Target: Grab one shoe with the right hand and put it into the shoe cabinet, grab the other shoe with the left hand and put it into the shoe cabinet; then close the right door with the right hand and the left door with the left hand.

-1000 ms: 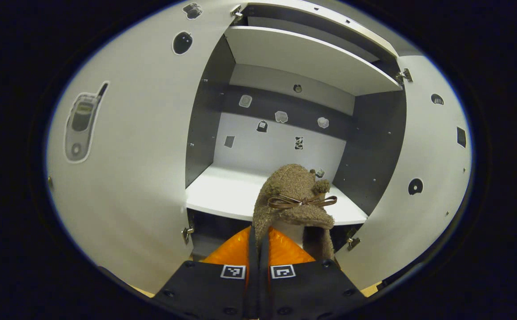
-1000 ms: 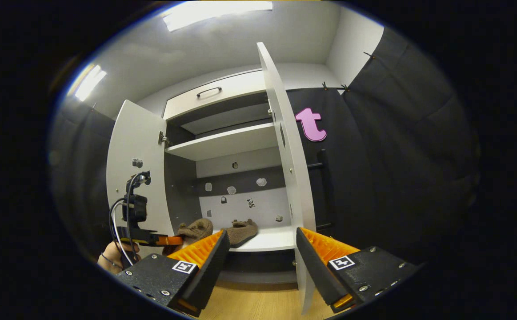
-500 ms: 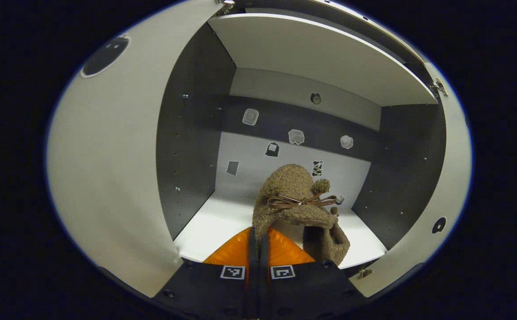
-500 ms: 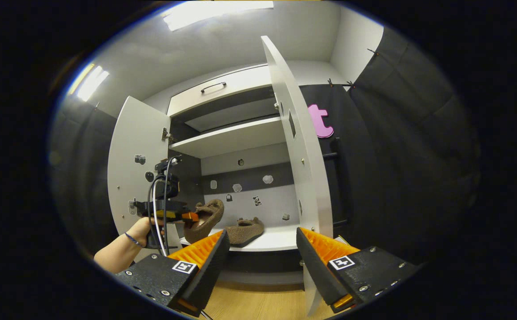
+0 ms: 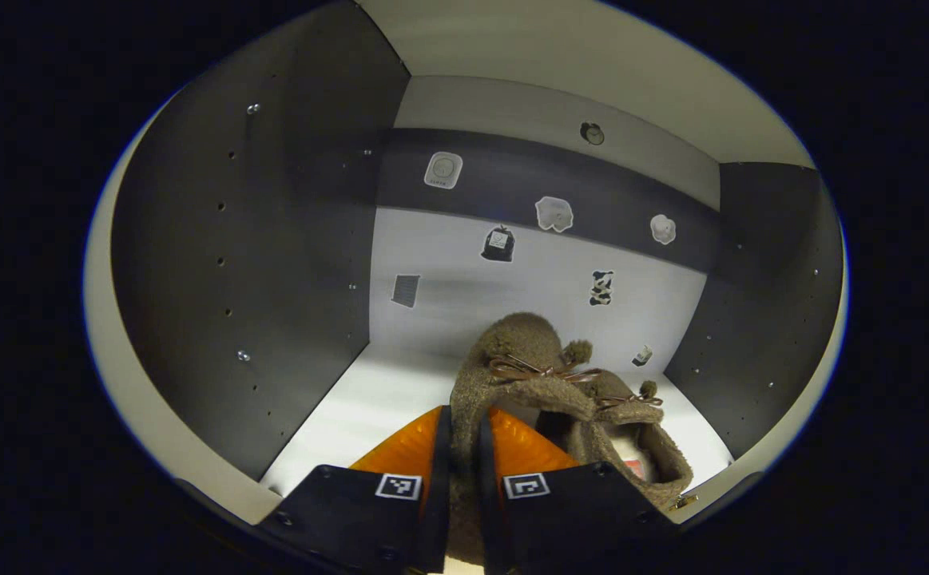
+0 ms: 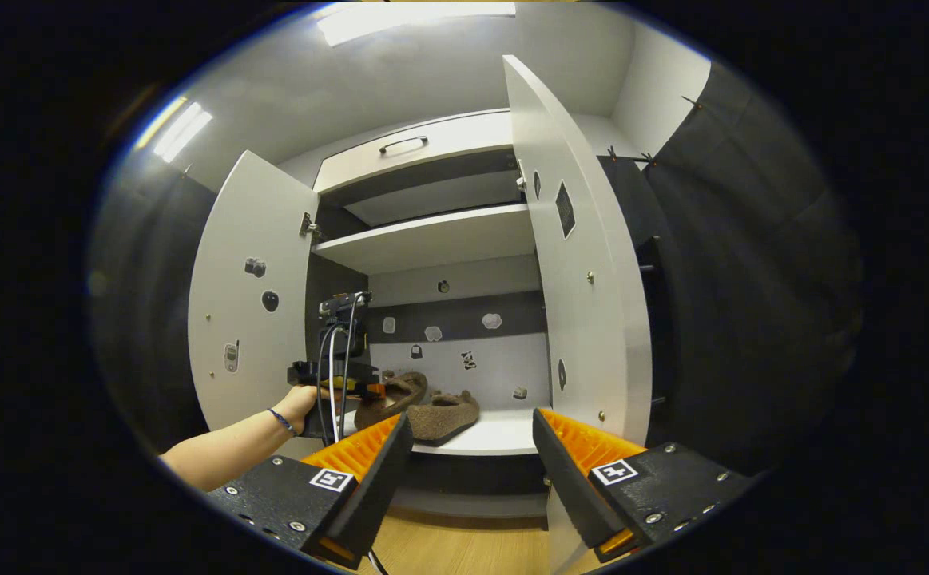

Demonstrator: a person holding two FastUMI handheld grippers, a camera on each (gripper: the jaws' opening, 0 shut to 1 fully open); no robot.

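the left gripper [image 5: 464, 447] has gone deeper into the shoe cabinet [image 5: 240, 239] since a moment ago, and the doors are no longer showing at the sides of the left gripper view. its two fingers are pressing close together on the heel edge of a fuzzy brown shoe [image 5: 512, 375], so it is holding that shoe tight. the shoe is hanging over the white bottom shelf [image 5: 352, 407], with its little bow on top. the other shoe [image 5: 632, 431] is lying on the shelf just beside it, on its right, and the two are looking like they are touching. small stickers are sitting on the back wall behind them.

in the right gripper view, the right gripper [image 6: 470, 447] is waiting outside the cabinet with its fingers spread wide and nothing between them. farther off, a hand [image 6: 300, 399] is holding the left gripper up at the shelf. both shoes are showing there side by side. the left door [image 6: 248, 319] and the right door [image 6: 584, 279] are both standing wide open. a drawer with a handle [image 6: 402, 144] is sitting above the top shelf. a wooden floor [image 6: 464, 547] is showing below the cabinet.
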